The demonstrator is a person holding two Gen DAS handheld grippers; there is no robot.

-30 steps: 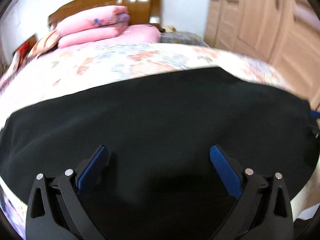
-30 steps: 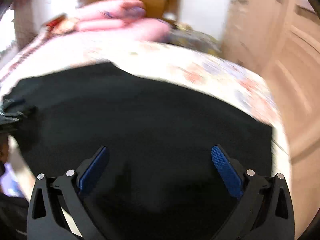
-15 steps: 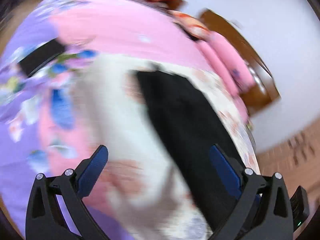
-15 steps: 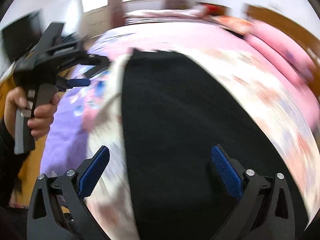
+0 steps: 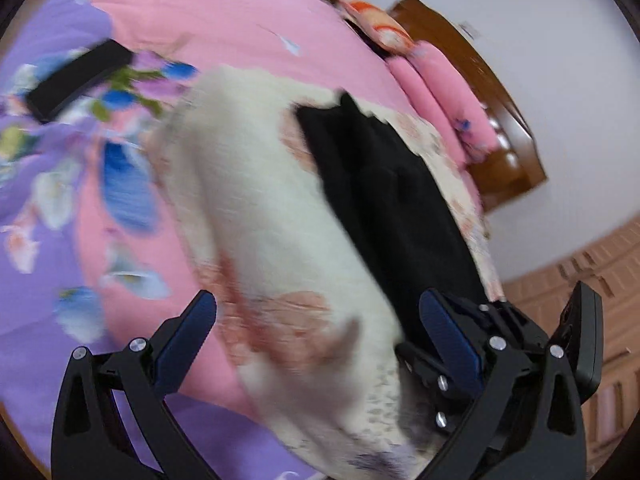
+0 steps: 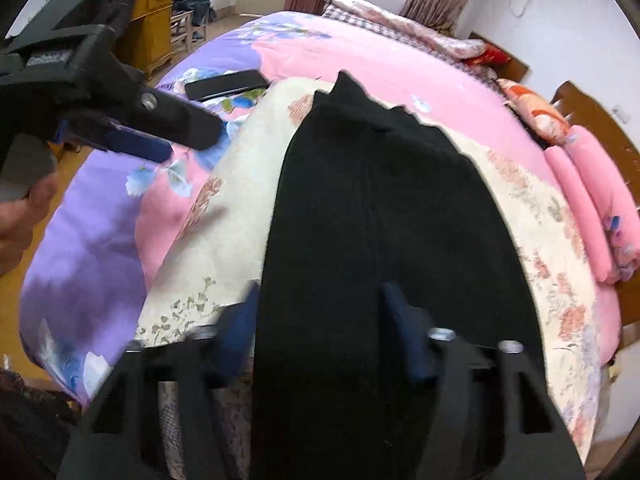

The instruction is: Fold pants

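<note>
The black pants (image 6: 384, 216) lie lengthwise on a cream floral blanket (image 6: 224, 224) on the bed, narrow end far away. My right gripper (image 6: 322, 332) is at their near end; its blurred jaws have narrowed onto the fabric, which fills the gap and drapes over the gripper. In the left wrist view the pants (image 5: 384, 200) run up the right side. My left gripper (image 5: 318, 332) is open over the bare blanket (image 5: 260, 208), left of the pants, holding nothing. In the right wrist view a hand (image 6: 20, 216) holds the left gripper (image 6: 120, 128) at the upper left.
A flat black object (image 6: 226, 84) (image 5: 76, 80) lies on the purple and pink bed cover (image 6: 100, 240). Folded pink quilts (image 6: 592, 200) (image 5: 448, 92) rest against the wooden headboard (image 6: 600, 120). A yellow cabinet (image 6: 154, 32) stands beyond the bed.
Both views swung from facing the headboard to looking along the pants. The right gripper's fingers drew together around the pants' near end. The left gripper moved off the pants, still open.
</note>
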